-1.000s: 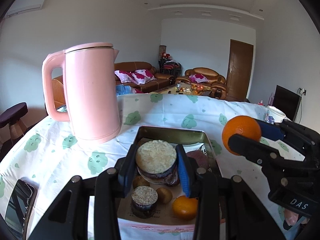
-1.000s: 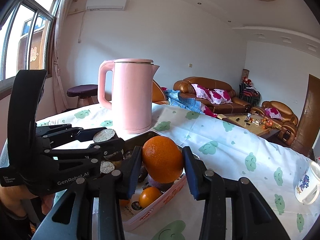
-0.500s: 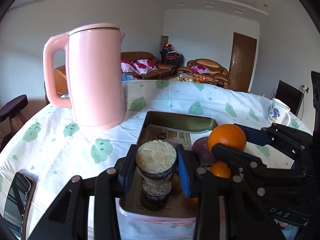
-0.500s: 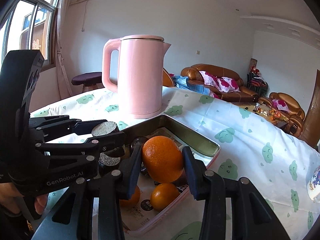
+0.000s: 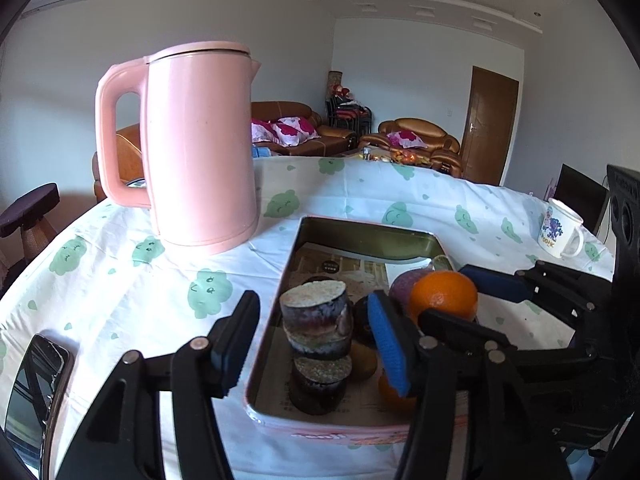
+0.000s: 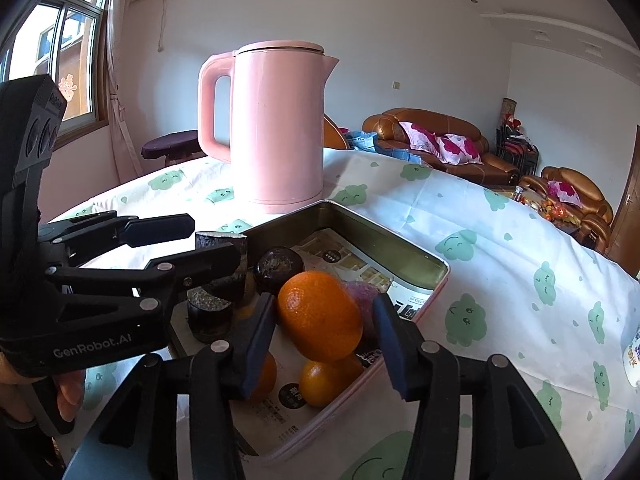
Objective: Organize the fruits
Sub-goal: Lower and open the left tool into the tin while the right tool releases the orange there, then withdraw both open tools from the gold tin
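Note:
A metal tray (image 5: 360,226) holds the fruit. In the left wrist view a dark cut fruit piece (image 5: 316,312) stands stacked on a second such piece (image 5: 320,376). My left gripper (image 5: 312,344) straddles the upper piece with its jaws opening, and both pads stand clear of it. In the right wrist view a large orange (image 6: 320,316) rests on two small oranges (image 6: 324,376) beside a purple fruit (image 6: 362,294). My right gripper (image 6: 324,344) is around the orange with its jaws opening, a small gap at each pad.
A tall pink kettle (image 5: 200,148) stands on the cloud-print tablecloth just behind the tray's left corner. A white mug (image 5: 560,232) sits at the far right. A phone (image 5: 36,392) lies near the table's left front edge. The two grippers work side by side over the tray.
Both grippers came down into the tray with their loads. Both pairs of jaws have now parted, leaving the cut piece on the stack and the orange on the pile.

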`<act>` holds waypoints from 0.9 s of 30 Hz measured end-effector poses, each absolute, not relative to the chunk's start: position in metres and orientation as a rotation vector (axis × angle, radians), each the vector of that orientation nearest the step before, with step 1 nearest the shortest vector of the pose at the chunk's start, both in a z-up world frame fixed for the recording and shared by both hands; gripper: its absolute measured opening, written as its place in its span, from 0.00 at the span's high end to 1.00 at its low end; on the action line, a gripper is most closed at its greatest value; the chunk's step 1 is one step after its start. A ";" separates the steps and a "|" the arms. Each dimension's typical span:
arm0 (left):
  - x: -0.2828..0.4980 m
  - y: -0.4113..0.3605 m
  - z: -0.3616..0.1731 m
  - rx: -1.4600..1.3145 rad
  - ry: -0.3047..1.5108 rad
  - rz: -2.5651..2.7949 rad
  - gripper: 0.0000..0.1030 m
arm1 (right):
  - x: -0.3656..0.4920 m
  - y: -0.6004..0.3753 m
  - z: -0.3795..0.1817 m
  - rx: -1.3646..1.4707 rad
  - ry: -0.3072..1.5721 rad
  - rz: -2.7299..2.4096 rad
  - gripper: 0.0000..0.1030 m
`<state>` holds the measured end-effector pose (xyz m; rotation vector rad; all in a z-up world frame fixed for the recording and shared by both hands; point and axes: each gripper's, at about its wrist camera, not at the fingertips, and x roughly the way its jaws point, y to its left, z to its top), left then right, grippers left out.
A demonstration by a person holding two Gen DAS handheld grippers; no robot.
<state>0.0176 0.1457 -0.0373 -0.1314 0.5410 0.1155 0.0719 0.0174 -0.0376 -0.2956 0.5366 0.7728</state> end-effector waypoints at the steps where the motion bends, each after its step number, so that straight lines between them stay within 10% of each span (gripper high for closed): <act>1: 0.015 0.146 -0.035 -0.135 0.528 0.119 0.28 | 0.071 0.016 -0.036 -0.288 0.533 0.774 0.44; 27: -0.009 0.127 -0.003 -0.114 0.411 0.111 0.15 | 0.047 -0.048 0.005 -0.183 0.403 0.628 0.40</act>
